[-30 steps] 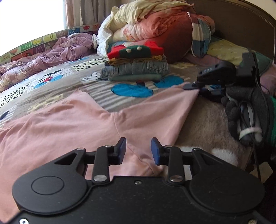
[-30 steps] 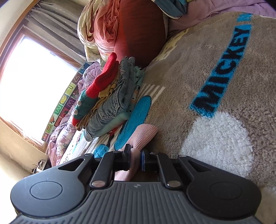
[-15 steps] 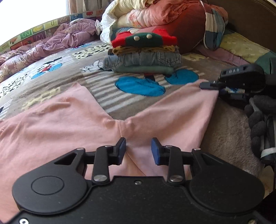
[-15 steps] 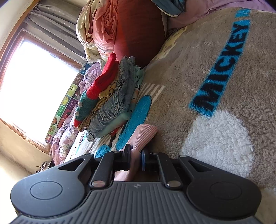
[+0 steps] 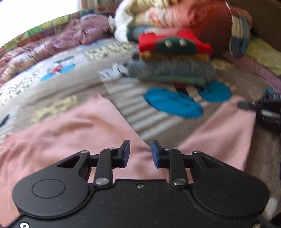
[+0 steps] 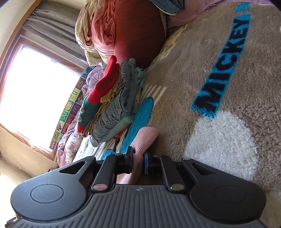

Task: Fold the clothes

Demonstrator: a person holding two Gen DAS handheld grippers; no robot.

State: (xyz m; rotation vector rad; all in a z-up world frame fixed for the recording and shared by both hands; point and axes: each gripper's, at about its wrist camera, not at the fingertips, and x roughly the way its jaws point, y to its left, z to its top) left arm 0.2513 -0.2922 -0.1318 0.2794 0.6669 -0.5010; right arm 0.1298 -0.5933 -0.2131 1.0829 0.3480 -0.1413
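In the left wrist view, the left gripper [image 5: 139, 151] is hovering with its two blue-padded fingers [image 5: 126, 154] standing apart and holding nothing, just above the pink garment [image 5: 58, 136] that is lying spread flat on the patterned blanket [image 5: 123, 91]. The picture is blurring here, so the garment may be a pair of trousers, judging by the two legs splitting at the fork just ahead of the fingertips. At the far right edge the right gripper [image 5: 245, 105] is sitting at the end of the right-hand leg. Beyond the garment, a stack of folded clothes [image 5: 172, 70] is resting on the blanket, with heaped bedding [image 5: 175, 15] behind it. In the right wrist view, tipped sideways, the right gripper [image 6: 138, 162] is pinching the ribbed pink cuff [image 6: 145, 138] of the pink garment [image 6: 133, 171] between its closed fingers, the cuff poking out past the tips. It is lying on the blanket [image 6: 210, 61], beside the MICKEY lettering [image 6: 223, 64], with the folded stack [image 6: 114, 100] close behind and a bright window [image 6: 35, 87] further off.
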